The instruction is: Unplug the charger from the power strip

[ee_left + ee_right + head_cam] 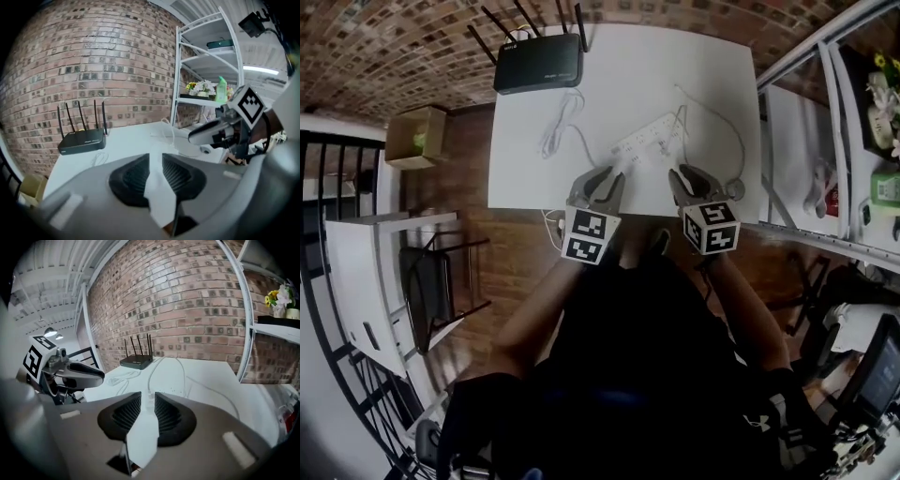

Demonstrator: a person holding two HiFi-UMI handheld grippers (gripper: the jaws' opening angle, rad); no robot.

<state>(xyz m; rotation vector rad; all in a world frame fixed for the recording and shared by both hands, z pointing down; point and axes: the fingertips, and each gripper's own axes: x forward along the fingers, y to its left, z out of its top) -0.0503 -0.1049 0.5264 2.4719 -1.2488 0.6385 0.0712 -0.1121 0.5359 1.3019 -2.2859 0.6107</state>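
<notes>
A white power strip (pixel 649 141) lies in the middle of the white table (pixel 703 66). A small white charger (pixel 679 122) stands at its right end, and its thin cable (pixel 739 141) loops right and down to a small round puck (pixel 735 190). My left gripper (pixel 605 178) (pixel 156 161) hovers over the near table edge, just short of the strip's left end. It is open by a narrow gap with nothing between the pads. My right gripper (pixel 692 176) (pixel 147 401) sits beside it near the strip's right end, also narrowly open and empty. The strip (pixel 164 390) shows just beyond its jaws.
A black router (pixel 539 64) with antennas stands at the table's far left, with a coiled white cable (pixel 555 131) in front of it. A white shelf rack (pixel 825 112) holding flowers and a green bottle (pixel 886 187) flanks the right side. On the floor at left are a cardboard box (pixel 414 136) and a chair (pixel 441 281).
</notes>
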